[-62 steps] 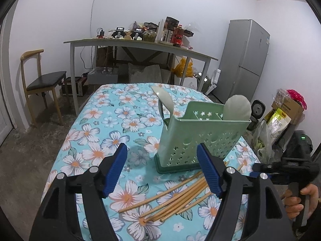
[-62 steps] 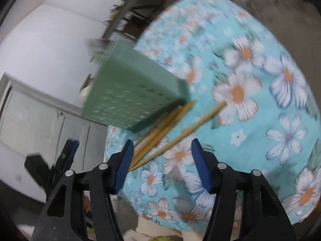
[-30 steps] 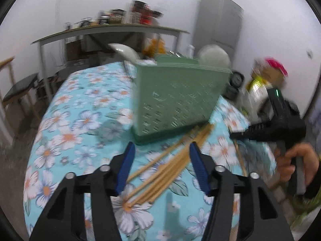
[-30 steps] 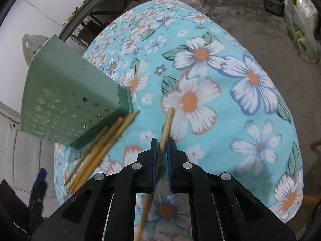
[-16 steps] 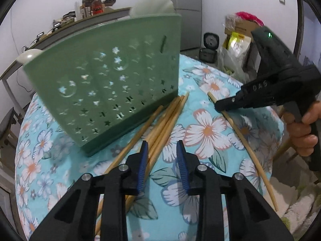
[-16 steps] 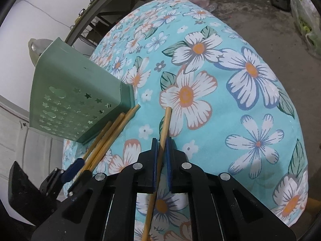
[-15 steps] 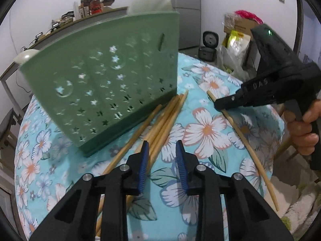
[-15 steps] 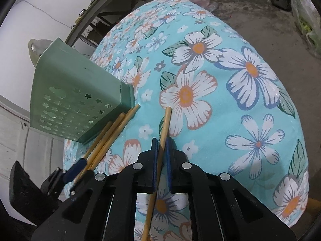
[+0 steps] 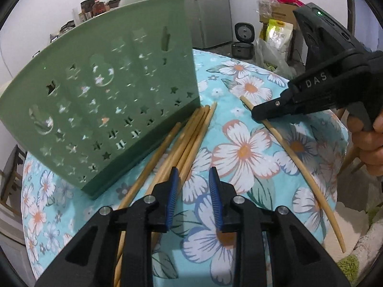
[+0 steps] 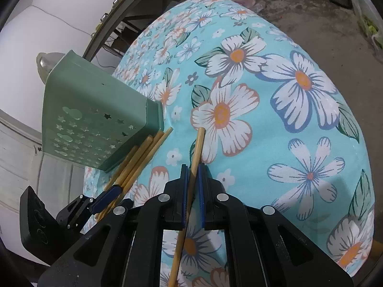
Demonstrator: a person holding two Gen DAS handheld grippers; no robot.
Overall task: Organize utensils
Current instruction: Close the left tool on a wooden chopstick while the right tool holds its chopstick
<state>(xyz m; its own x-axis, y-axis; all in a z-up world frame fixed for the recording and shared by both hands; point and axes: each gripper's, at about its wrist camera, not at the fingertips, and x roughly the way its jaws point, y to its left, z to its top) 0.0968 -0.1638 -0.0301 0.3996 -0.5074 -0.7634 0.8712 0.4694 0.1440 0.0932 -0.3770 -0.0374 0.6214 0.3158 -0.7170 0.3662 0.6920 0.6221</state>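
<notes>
A green perforated utensil holder (image 9: 103, 91) stands on the floral tablecloth; it also shows in the right wrist view (image 10: 95, 119). Several bamboo chopsticks (image 9: 189, 138) lie in a bundle against its base, seen too in the right wrist view (image 10: 141, 157). My left gripper (image 9: 194, 191) is partly open, its left pad beside the bundle's right edge, nothing gripped. My right gripper (image 10: 192, 191) is shut on a single chopstick (image 10: 197, 148) lying apart on the cloth; in the left wrist view the right gripper (image 9: 261, 113) pinches that stick (image 9: 299, 162).
The tablecloth (image 10: 299, 83) drops off at the table's edge near the right gripper. A fridge (image 9: 210, 12), a rice cooker (image 9: 243, 44) and bags (image 9: 277, 35) stand beyond. A pale spoon (image 10: 45, 64) sticks out of the holder.
My left gripper has moved down to the chopstick bundle and narrowed its jaws. My right gripper stays shut on the single chopstick, barely moved.
</notes>
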